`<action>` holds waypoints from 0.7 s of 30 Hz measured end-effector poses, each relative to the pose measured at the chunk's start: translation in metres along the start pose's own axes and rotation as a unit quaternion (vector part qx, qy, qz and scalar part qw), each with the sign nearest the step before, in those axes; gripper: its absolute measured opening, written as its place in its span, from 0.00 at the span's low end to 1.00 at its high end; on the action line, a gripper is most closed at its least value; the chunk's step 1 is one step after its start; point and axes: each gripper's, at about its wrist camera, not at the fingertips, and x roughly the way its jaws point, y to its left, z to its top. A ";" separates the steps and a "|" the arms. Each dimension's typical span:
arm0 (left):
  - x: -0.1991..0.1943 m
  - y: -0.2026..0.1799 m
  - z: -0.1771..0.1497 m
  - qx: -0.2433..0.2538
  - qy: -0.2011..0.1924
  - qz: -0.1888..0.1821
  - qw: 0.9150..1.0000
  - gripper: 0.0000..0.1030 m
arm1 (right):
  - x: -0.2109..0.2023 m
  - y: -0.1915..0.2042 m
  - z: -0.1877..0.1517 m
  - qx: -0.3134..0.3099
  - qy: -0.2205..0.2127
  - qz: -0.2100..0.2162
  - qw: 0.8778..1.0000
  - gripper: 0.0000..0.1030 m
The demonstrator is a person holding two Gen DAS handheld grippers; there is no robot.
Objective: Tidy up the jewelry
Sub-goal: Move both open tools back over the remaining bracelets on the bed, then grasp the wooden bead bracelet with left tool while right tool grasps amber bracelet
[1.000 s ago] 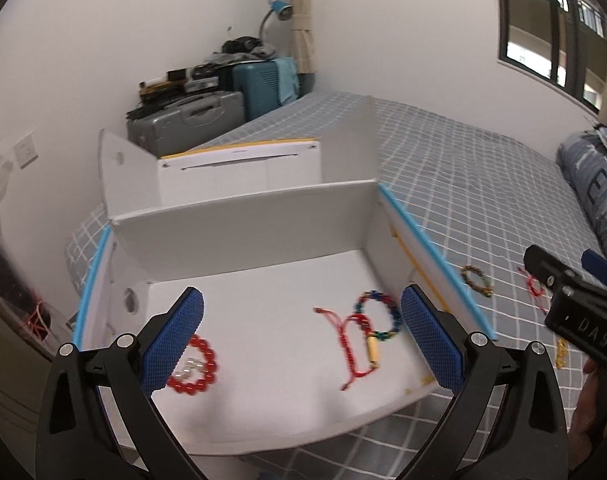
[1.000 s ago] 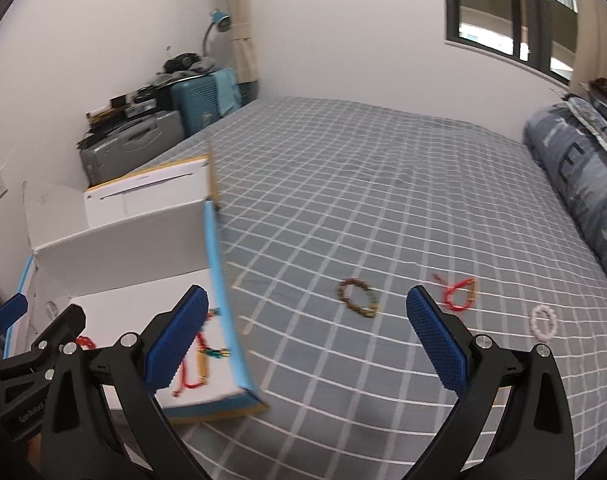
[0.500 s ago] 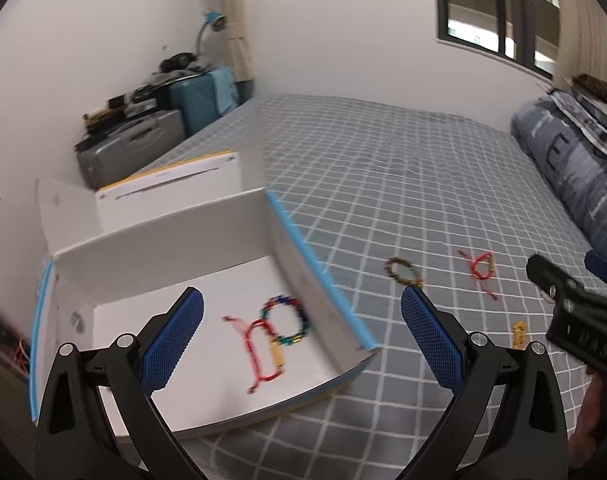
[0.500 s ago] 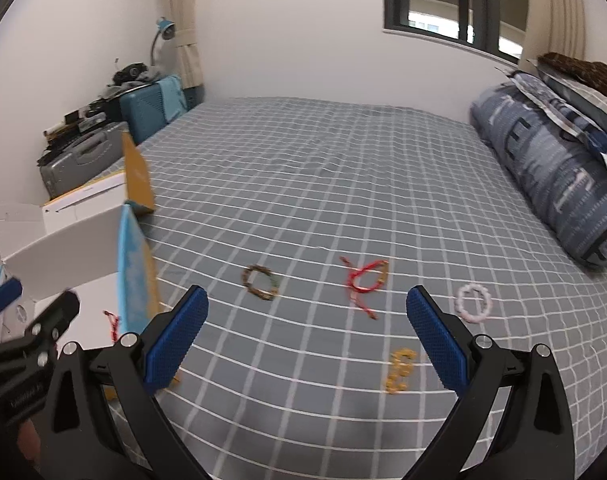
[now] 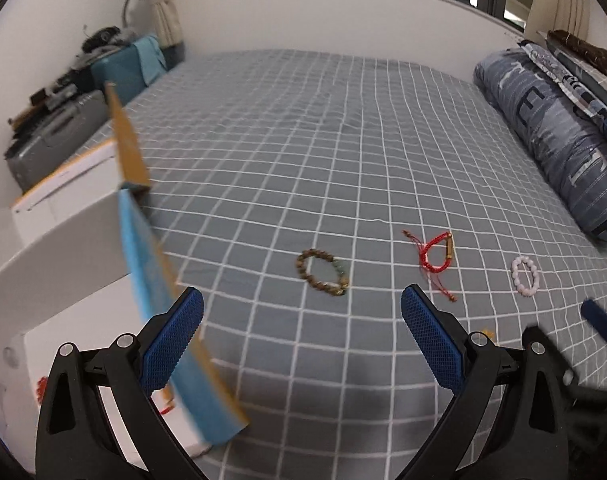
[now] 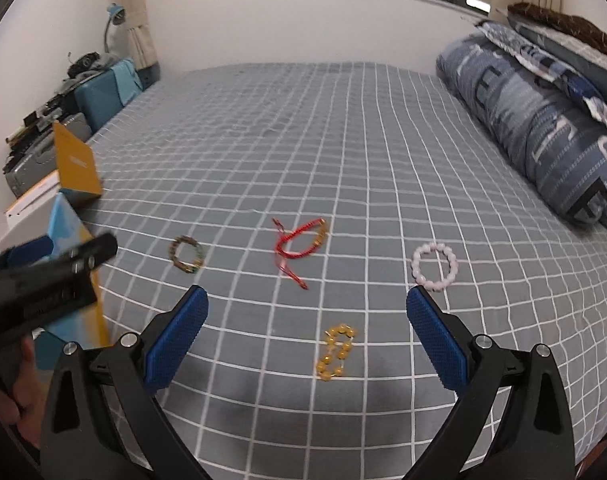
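White box [image 5: 63, 248] at left, red beads [image 5: 42, 387] inside, both tools [image 5: 302, 334] [image 6: 306, 334] spread wide, empty

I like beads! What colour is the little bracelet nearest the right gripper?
The small beaded bracelet on the checked bedsheet is golden yellow, clearest in the right wrist view.

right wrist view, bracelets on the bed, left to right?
brown bead bracelet → red cord bracelet → yellow bead bracelet → pale pink bead bracelet
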 end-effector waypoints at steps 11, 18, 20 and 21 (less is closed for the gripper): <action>0.092 -0.021 0.017 0.000 0.065 -0.003 0.998 0.94 | 0.062 -0.013 -0.013 0.000 0.063 -0.012 0.998 0.92; 0.144 -0.017 0.011 0.000 0.102 0.009 0.995 0.94 | 0.094 -0.021 -0.028 0.011 0.108 -0.002 0.994 0.92; 0.155 -0.016 0.009 0.004 0.106 0.016 0.994 0.94 | 0.100 -0.024 -0.033 0.016 0.118 0.000 0.993 0.89; 0.157 -0.015 0.007 0.003 0.107 0.018 0.994 0.94 | 0.103 -0.024 -0.034 0.017 0.121 0.002 0.992 0.87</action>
